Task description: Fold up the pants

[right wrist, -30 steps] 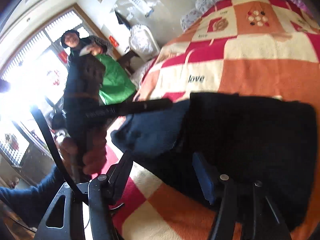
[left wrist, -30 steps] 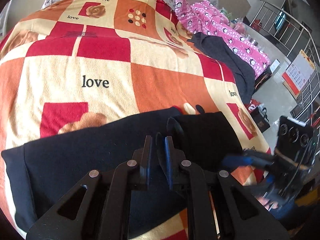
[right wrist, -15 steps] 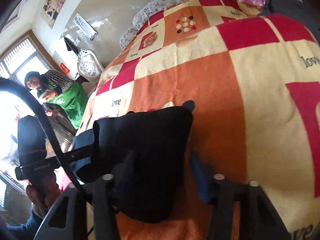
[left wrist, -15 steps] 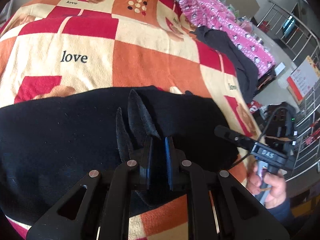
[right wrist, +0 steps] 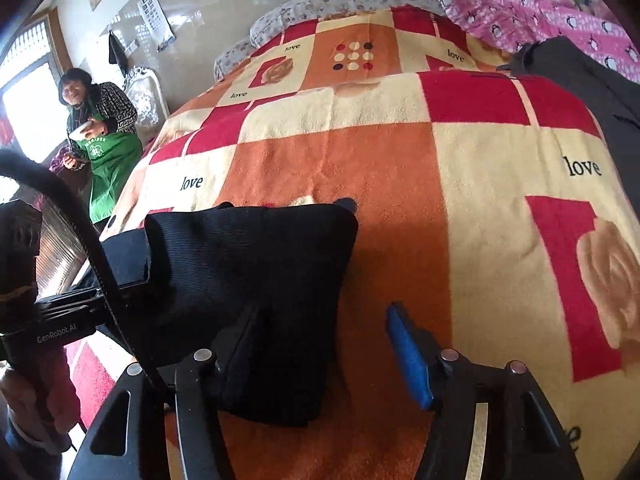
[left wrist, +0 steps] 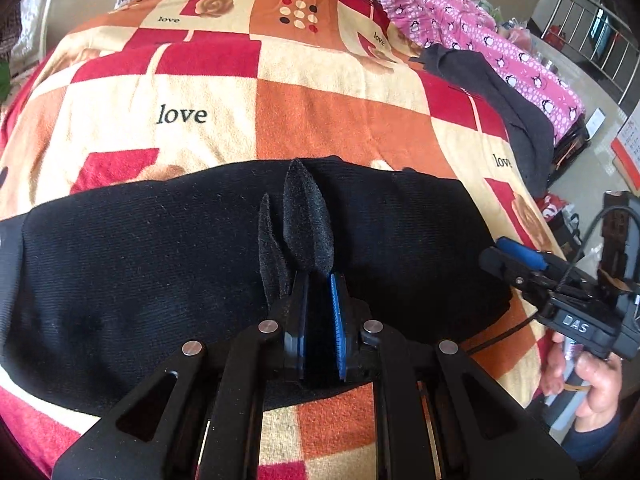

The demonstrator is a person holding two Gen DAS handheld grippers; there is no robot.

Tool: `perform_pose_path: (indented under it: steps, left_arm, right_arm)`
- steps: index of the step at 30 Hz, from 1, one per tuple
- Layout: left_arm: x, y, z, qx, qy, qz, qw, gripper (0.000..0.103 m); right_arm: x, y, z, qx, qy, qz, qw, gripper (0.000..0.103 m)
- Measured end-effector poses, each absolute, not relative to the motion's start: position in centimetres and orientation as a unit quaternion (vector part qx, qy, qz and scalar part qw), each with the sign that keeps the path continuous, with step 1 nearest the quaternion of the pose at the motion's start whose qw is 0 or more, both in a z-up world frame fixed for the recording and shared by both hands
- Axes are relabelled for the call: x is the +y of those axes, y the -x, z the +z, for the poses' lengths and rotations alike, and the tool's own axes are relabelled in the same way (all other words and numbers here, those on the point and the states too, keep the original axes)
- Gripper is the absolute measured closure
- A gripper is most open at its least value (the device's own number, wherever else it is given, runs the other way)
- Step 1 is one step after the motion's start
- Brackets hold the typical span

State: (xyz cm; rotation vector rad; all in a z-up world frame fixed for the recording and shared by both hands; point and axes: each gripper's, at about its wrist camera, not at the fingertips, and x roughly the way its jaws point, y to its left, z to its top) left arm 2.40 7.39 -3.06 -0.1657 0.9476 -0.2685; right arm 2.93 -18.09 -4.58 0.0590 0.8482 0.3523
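R gripper [right wrist: 320,344] fingers apart, black pants [right wrist: 256,280] on checkered blanket [right wrist: 480,160].

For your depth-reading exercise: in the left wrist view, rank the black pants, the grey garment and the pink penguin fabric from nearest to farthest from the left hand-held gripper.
1. Black pants, pinched in the left hand-held gripper.
2. Grey garment, farther right.
3. Pink penguin fabric, far right edge.

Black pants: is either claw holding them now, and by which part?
The left claw pinches a raised fold of the black pants mid-garment. The right claw is open, holding nothing.
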Motion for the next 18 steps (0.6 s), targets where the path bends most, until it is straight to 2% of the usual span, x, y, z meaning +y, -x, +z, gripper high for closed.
perform_pose_path:
  steps: [7, 18]
  left_arm:
    - [7.4, -1.9, -2.0, 0.434, 0.034, -0.104, 0.894, 0.093]
    - [8.8, -1.6, -1.8, 0.429, 0.008, -0.084, 0.899, 0.093]
  right_arm:
    - [-16.0, -1.4, -2.0, 0.367, -0.033, 0.194, 0.909, 0.043]
    - [-11.2, -2.9, -3.8, 0.393, -0.046, 0.221, 0.892, 0.043]
